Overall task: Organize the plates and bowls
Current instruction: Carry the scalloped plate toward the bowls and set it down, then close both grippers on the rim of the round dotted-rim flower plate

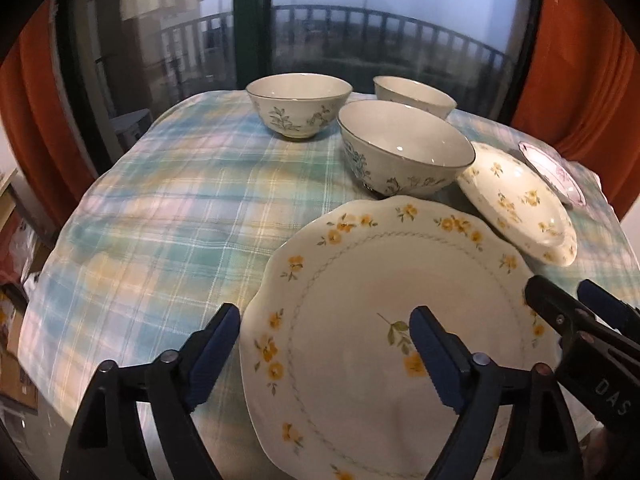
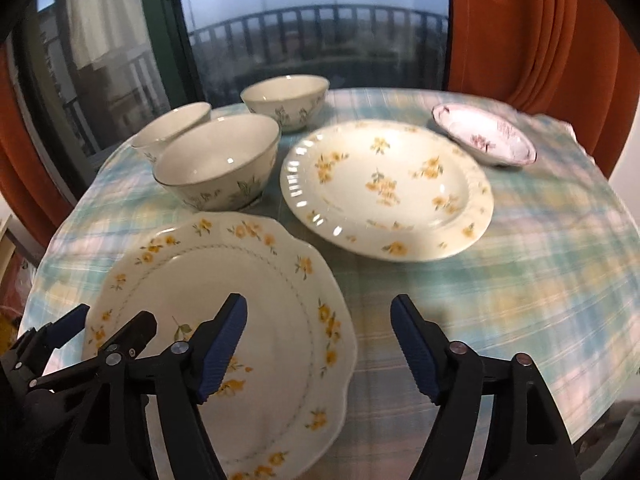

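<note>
Glossy glazed ceramic plates (image 2: 386, 190) and bowls (image 2: 218, 160), matt woven plaid tablecloth (image 1: 168, 208)

Scalloped plate (image 1: 360, 300) cut off below

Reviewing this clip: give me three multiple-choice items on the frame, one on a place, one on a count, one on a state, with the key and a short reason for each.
1. Where does the small pink-flowered dish sit?
A. stacked in a bowl
B. at the far right of the table, beyond the round yellow-flowered plate
C. on the scalloped plate

2. How many bowls stand on the plaid tablecloth?
A. one
B. three
C. five

3. How do the left claw and right claw stand?
A. both open, gripping nothing
B. both clamped on a bowl
C. left open, right clamped on the dish

Key:
1 B: the dish lies alone near the curtain side, past the round plate.
2 B: the near bowl, left bowl and far bowl stand apart, unstacked.
3 A: each claw's jaws gape over the scalloped plate, pads pressing nothing.
</note>
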Available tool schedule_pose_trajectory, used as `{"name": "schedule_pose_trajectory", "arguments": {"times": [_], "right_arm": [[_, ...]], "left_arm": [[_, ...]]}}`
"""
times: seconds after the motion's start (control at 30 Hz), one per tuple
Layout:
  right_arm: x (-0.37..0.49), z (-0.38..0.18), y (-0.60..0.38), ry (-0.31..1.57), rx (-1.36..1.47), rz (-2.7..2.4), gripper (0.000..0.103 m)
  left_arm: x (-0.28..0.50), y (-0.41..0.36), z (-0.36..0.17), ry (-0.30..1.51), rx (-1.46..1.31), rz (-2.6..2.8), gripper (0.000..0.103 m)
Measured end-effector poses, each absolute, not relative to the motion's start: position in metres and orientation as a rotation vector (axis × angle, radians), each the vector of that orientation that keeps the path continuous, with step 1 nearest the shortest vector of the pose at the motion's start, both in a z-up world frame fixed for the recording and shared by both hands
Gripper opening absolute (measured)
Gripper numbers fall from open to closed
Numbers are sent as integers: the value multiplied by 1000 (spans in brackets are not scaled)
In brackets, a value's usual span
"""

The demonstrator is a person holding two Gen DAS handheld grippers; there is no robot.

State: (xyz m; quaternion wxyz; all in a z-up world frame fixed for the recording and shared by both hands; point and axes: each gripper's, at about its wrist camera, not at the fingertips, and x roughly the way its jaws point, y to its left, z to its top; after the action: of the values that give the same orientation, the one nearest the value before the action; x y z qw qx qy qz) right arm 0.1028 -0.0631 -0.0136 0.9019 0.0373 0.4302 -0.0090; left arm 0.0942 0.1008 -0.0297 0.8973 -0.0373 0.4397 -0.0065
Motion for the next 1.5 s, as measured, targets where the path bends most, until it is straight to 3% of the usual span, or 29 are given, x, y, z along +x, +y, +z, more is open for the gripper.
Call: {"name": "schedule_pose_trajectory", "arguments": {"times": [0.67, 1.13, 1.3, 1.5], "right_arm": [[121, 22, -160, 795, 64, 11, 82], [184, 1, -221, 842, 112, -4, 82], [207, -17, -224, 892, 123, 17, 82], [231, -37, -224, 949, 128, 38, 81]], "left_arm": [[117, 1, 12, 801, -76, 28, 89], [183, -67, -18, 937, -30, -11, 84], [205, -75, -36, 998, -35, 3, 77], [220, -77, -46, 1022, -24, 33, 77]]}}
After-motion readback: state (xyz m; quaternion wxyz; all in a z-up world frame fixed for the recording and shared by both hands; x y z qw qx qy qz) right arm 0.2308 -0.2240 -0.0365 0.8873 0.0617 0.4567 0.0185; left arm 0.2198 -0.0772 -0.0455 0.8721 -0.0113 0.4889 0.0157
